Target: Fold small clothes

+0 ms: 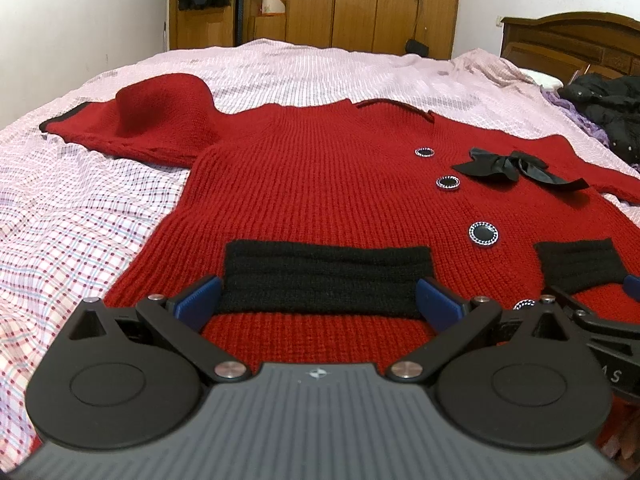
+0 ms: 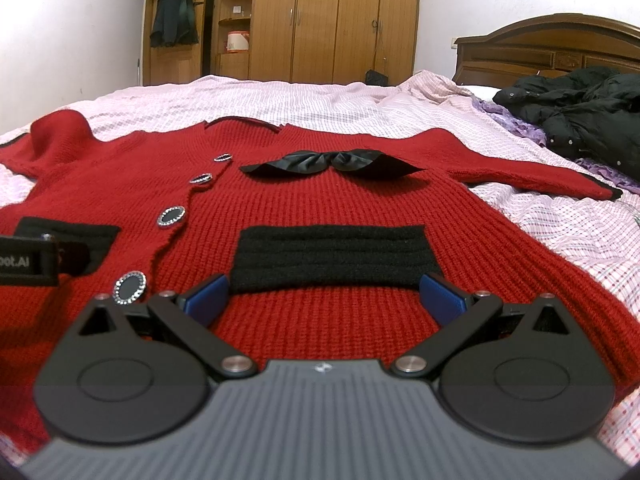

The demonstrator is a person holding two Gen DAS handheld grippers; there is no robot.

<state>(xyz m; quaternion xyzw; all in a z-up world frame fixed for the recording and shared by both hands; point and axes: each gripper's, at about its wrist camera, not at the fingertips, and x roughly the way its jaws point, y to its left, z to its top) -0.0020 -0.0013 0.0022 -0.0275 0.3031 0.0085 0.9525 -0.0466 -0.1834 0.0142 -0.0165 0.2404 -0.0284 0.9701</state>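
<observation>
Red knit cardigan (image 1: 320, 184) lies spread flat, front up, on the checked bedsheet (image 1: 80, 216), hem end nearest both tools, neck end far from them. Left gripper (image 1: 320, 304) sits low over the hem area, blue pads (image 1: 200, 300) spread wide with nothing between them but sweater surface; a black pocket band (image 1: 326, 280) sits just ahead, spanning the gap between the fingers. Right gripper (image 2: 326, 298) same posture, jaws wide apart, holding nothing, its own black pocket band (image 2: 336, 258) just ahead between the fingers. The two tools sit side by side, each one's edge showing in the other's view. Row of black round buttons (image 2: 172, 216) runs up the front, ahead and left of the right tool, ahead and right of the left tool. Black ribbon bow (image 2: 332, 162) farther ahead on the chest. One sleeve (image 1: 132, 120) bunched up, far ahead-left of left tool; other sleeve (image 2: 520, 168) stretched out ahead-right of right tool. Dark jacket (image 2: 584, 116) piled far right near wooden headboard (image 2: 552, 52). Wardrobe (image 2: 336, 20) at the far wall.
</observation>
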